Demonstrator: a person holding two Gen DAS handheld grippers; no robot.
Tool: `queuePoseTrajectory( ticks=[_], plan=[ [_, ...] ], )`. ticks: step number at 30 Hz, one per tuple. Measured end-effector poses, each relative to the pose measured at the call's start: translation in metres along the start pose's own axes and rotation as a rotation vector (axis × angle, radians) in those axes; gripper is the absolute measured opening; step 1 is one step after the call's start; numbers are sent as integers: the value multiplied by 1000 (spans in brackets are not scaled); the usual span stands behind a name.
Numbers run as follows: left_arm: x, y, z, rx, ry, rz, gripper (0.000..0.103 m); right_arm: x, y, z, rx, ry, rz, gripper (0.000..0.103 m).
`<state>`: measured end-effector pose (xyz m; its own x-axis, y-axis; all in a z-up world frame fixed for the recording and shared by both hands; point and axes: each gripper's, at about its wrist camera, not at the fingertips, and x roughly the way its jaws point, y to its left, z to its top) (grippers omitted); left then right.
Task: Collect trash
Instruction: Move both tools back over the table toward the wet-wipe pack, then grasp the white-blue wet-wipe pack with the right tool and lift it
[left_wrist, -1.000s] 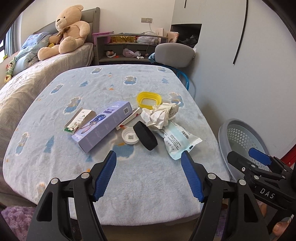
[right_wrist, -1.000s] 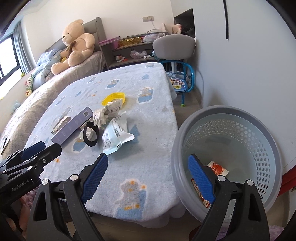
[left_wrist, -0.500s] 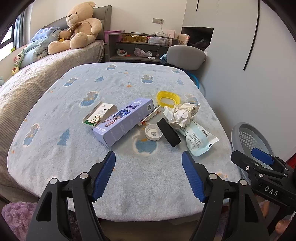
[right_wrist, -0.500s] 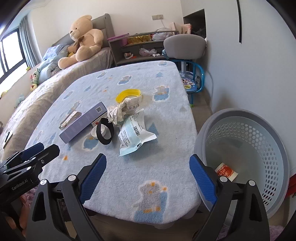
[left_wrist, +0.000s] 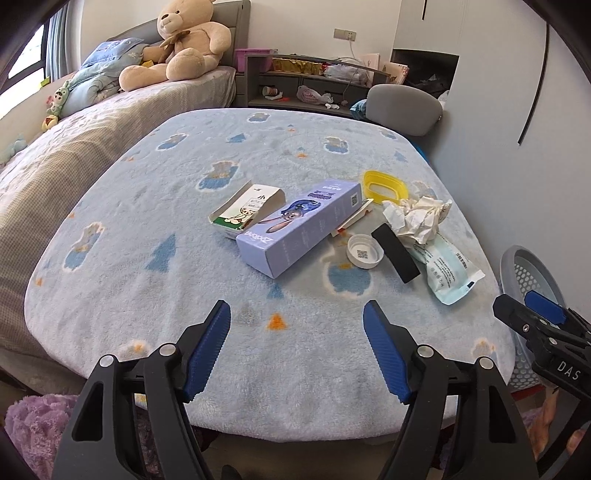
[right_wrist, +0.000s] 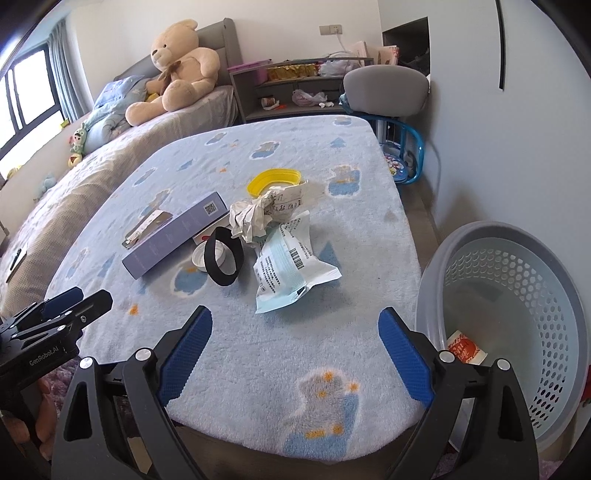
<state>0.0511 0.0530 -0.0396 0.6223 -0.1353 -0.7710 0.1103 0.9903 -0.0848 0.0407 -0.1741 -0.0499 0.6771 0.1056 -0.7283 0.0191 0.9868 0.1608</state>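
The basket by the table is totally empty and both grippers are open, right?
Not quite. The grey basket is not empty: the right wrist view shows a red-and-white wrapper lying at its bottom. The rest holds: the left gripper and right gripper are both open.

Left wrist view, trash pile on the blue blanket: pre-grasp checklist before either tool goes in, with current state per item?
1. Left tool open and empty: ok, jaws spread wide.
2. Right tool open and empty: ok.
3. Basket reachable: ok, it stands on the floor beside the table's right edge, mouth unobstructed, one wrapper inside.
4. Teal packet free to lift: not ok, its far end is tucked under the crumpled paper.
5. Purple box free to lift: cannot tell, it touches or overlaps the small open carton.
6. Black band separate from white cap: not ok, it stands on edge over the cap.
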Motion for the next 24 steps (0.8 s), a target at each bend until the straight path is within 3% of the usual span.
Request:
queuePoseTrajectory(
  ticks=[12,24],
  plan=[
    [18,21,17,-11,-15,46,71,38,-3,21,-18,45,-40,90],
    [34,42,9,-35,-2,72,71,84,10,38,-101,120,-138,90]
  ],
)
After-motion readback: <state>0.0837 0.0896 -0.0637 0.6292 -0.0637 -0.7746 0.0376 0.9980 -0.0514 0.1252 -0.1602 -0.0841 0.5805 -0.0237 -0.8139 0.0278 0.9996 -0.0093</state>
